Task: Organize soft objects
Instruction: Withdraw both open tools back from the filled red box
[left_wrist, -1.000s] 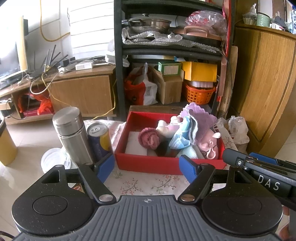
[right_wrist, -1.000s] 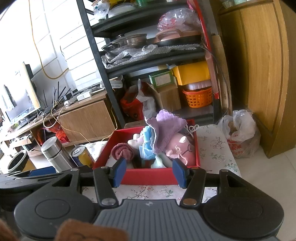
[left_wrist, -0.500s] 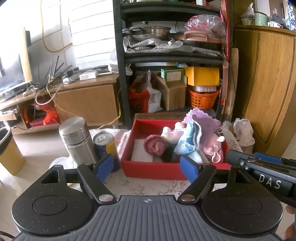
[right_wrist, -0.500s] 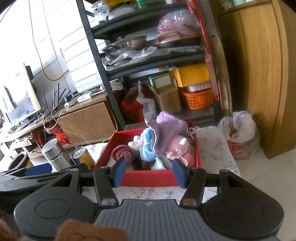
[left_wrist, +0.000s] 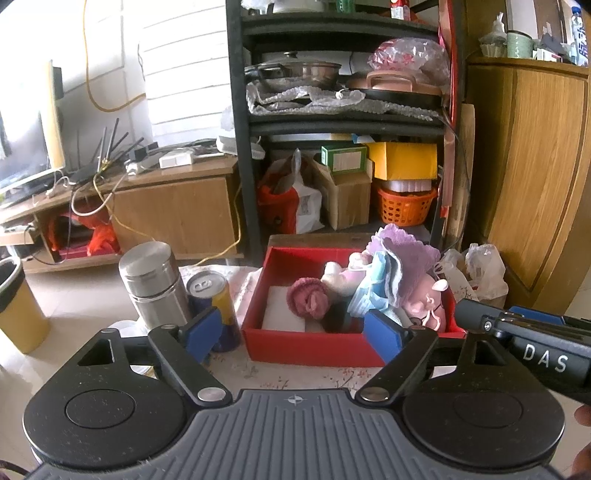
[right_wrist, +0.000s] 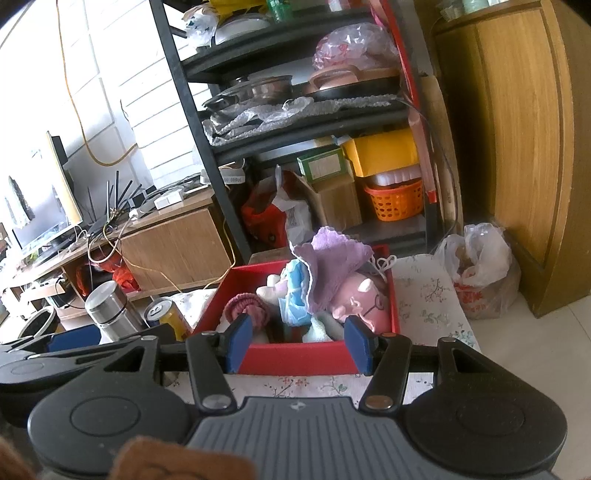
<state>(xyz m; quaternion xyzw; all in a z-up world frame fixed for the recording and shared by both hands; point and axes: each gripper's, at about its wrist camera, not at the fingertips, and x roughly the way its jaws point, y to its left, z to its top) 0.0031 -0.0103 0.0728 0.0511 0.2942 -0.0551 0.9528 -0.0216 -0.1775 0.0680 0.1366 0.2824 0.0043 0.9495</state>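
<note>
since the earlier frame the left gripper (left_wrist: 295, 330) has just been opening its jaws further, and nothing is between the blue pads; they only frame the near wall of the red box (left_wrist: 314, 349). the right gripper (right_wrist: 297, 345) has kept the same narrower gap, also with nothing in it. my judgement is that the left tool is being made ready to take one of the soft things, or has finished with them, and the pictures alone do not decide which.

the soft objects lie in the red box, on the flowered tablecloth (right_wrist: 428, 302), heaped toward its right side. the purple knitted cloth (right_wrist: 332, 269) is on top, over the blue fabric (right_wrist: 291, 291) and the pink plush toy (right_wrist: 362, 301); the toy's face seems to turn toward the near right, but it is partly covered. the pink knitted roll (left_wrist: 308, 299) sits alone near the middle, next to a white pad (left_wrist: 280, 310) on the left floor of the box. the box has its long axis left to right across the view.

left of the box stand a yellow and blue can (left_wrist: 212, 295) and a steel flask (left_wrist: 153, 282), close together. a plastic bag (right_wrist: 480, 273) rests on the floor at the far right, and behind all is a black shelf (left_wrist: 243, 129).
</note>
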